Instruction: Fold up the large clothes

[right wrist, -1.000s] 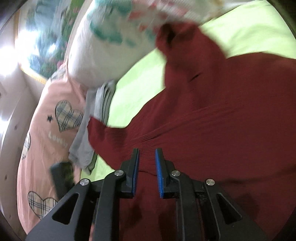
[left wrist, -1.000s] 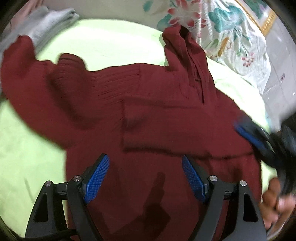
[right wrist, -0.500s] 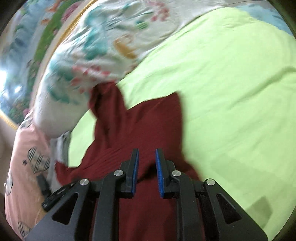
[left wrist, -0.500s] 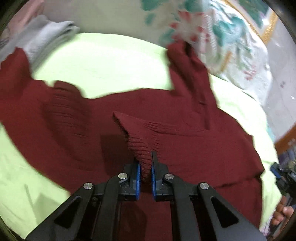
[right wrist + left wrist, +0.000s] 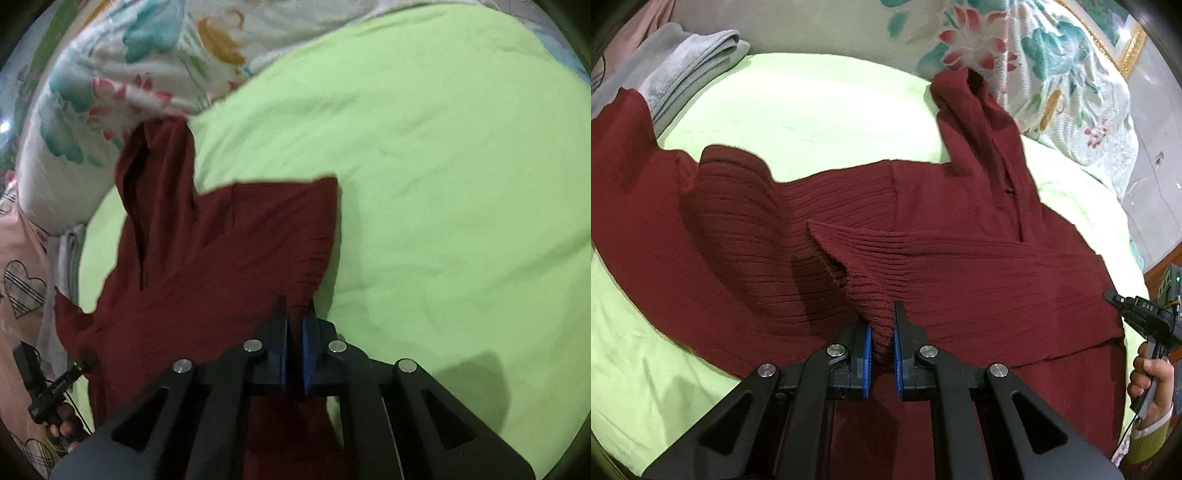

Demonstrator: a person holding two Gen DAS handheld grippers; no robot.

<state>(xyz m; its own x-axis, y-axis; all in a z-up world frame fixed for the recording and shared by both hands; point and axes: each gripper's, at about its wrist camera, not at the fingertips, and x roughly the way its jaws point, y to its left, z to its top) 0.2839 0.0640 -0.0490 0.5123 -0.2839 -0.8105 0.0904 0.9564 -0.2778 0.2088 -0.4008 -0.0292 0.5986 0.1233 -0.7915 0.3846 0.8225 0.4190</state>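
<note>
The dark red sweater (image 5: 960, 266) lies spread over the light green bed sheet (image 5: 812, 118), its hood end toward the floral quilt (image 5: 1052, 74) and one sleeve reaching toward the folded grey cloth (image 5: 687, 62) in the far corner. One second ago both of your tools were above it with nothing held; now both have fabric, so I judge that the fold is ready to start.

Your left gripper (image 5: 882, 345) stood wide open a second ago; it closed half a second ago and is now clamped on the ribbed cuff, which stands up from the body of the garment like a small tent. The rest of that sleeve lies flat across the chest.

Your right gripper (image 5: 294, 332) has swung from the middle of the sweater to its side edge, next to the bare sheet. Its jaws have just been closing, and a fold of the edge cloth is pinched between them, though this view is a little blurred.

Both pinches are near the fingertips, so you should lift slowly. In the left view your right hand (image 5: 1148, 373) is seen at the sweater's right border.
</note>
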